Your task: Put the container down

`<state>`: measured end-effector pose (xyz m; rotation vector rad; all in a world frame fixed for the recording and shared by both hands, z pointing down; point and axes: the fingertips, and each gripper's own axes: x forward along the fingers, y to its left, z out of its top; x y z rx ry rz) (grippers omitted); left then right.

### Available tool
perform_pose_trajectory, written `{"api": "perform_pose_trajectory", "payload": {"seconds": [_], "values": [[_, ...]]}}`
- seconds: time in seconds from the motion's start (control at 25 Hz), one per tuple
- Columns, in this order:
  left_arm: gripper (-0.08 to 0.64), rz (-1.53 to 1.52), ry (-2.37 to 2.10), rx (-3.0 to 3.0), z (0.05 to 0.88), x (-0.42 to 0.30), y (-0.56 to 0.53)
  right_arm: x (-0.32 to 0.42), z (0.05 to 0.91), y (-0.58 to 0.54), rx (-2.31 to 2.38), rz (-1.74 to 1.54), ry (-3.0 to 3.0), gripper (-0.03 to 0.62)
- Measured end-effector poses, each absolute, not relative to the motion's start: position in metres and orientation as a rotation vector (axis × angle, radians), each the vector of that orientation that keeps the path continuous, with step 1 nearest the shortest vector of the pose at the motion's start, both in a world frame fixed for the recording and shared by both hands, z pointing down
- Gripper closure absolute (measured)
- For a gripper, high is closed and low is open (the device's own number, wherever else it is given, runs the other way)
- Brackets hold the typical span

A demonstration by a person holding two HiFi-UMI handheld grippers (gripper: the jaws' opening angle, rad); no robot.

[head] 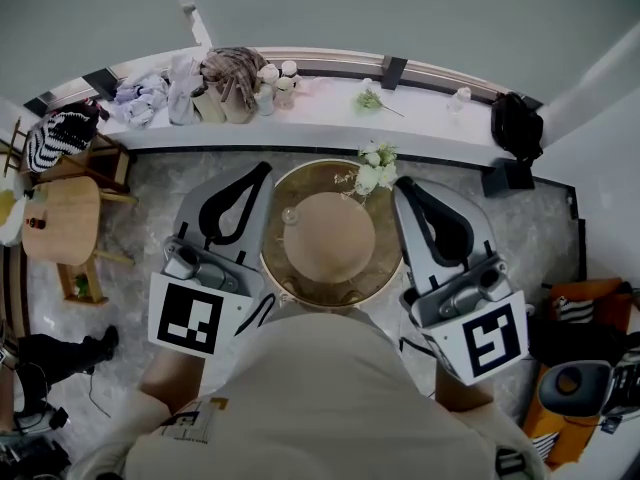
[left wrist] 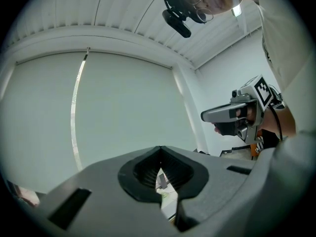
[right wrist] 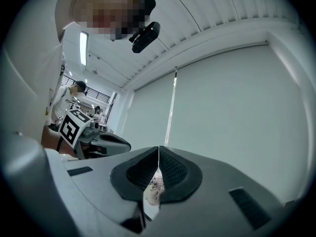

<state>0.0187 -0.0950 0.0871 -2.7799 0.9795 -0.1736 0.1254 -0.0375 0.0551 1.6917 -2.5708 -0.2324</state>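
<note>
Soft, even light surrounds me; a ceiling lamp (right wrist: pixel 83 48) glares white, edges bend into black corners, my fingers (right wrist: pixel 175 174) look slightly blurred.

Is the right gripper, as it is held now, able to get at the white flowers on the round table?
Probably yes. The right gripper is just beside the white flowers at the edge of the round table, nothing between them. Its jaws are shut and empty, so they must open first.

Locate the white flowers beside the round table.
In the head view, the white flowers sit at the far right rim of the round table, just ahead of the right gripper.
</note>
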Motion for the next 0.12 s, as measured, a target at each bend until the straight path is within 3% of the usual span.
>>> {"api": "perform_pose_trajectory", "payload": {"seconds": [0.12], "values": [[0.552,-0.173,0.978,-2.776,0.0868,0.0193,-0.095,0.1252,0.0553,-0.0372,1.685,-0.238,-2.572,0.581]]}}
